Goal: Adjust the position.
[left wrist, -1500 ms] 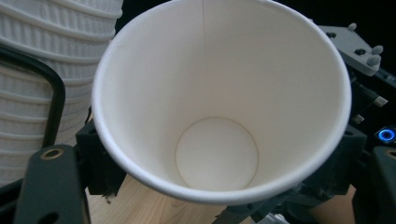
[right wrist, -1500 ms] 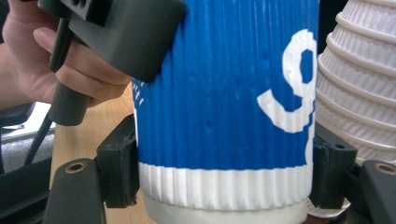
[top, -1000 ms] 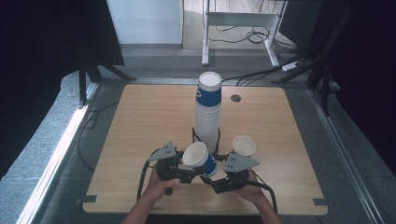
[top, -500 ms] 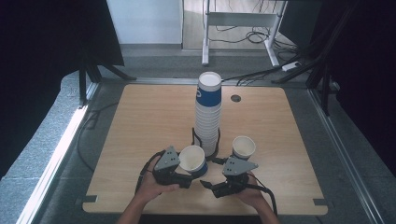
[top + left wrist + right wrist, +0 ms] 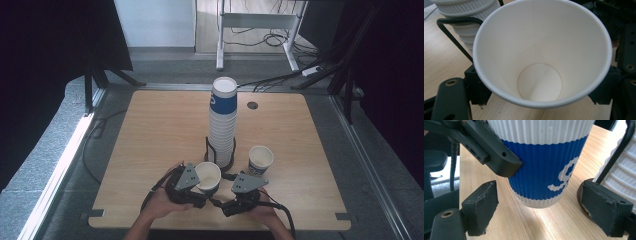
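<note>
Bench (image 5: pixel 150 135) carrying one tall cup stack (image 5: pixel 223 120) at twelve o'clock, two loose cups, one (image 5: pixel 207 176) clenched in left tongs (image 5: pixel 200 184), one (image 5: pixel 261 159) at two o'clock, right tongs (image 5: pixel 235 192) just opening, released.

Cup stack (image 5: pixel 222 125) close ahead

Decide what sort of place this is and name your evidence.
Probably a lab or recording workspace: a bare wooden table on grey flooring, dark curtains around it, and loose cables and a power strip behind.
</note>
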The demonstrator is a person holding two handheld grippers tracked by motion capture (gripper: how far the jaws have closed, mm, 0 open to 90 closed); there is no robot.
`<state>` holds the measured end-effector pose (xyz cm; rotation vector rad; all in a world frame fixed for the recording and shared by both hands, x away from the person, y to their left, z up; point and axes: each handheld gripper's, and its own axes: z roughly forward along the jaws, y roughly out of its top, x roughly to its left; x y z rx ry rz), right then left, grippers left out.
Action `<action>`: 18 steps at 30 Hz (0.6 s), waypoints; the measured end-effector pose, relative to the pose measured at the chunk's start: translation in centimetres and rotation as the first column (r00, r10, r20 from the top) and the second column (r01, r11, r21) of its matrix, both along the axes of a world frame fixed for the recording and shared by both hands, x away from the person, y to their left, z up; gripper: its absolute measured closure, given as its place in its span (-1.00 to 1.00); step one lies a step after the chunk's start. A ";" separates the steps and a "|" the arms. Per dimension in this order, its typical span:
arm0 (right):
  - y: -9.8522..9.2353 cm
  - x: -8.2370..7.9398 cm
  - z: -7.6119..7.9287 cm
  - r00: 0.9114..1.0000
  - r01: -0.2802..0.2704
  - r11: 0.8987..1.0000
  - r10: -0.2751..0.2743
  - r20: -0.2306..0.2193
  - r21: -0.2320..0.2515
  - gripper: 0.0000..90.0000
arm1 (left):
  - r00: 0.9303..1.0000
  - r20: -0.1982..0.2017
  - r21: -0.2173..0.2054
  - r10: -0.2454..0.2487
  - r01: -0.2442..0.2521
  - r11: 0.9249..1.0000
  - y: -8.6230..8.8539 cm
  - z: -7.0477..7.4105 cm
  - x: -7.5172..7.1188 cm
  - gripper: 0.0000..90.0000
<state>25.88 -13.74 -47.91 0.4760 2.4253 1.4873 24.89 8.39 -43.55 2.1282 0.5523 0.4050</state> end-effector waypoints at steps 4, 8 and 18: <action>0.3 -0.1 -0.2 1.000 0.004 1.000 -0.004 0.003 0.002 -0.68 | 1.000 0.008 0.028 -0.013 0.013 1.000 -0.3 0.0 -0.2 -0.54; 0.7 -0.2 -0.4 1.000 0.001 1.000 -0.001 0.022 -0.016 -0.67 | 0.999 0.012 0.056 -0.031 0.030 0.998 -0.6 -0.2 -0.3 -0.54; 1.4 -0.4 -1.0 0.998 -0.008 0.998 0.011 0.054 -0.055 -0.56 | 0.997 0.009 0.078 -0.080 0.079 0.994 -1.0 -0.3 -0.5 -0.54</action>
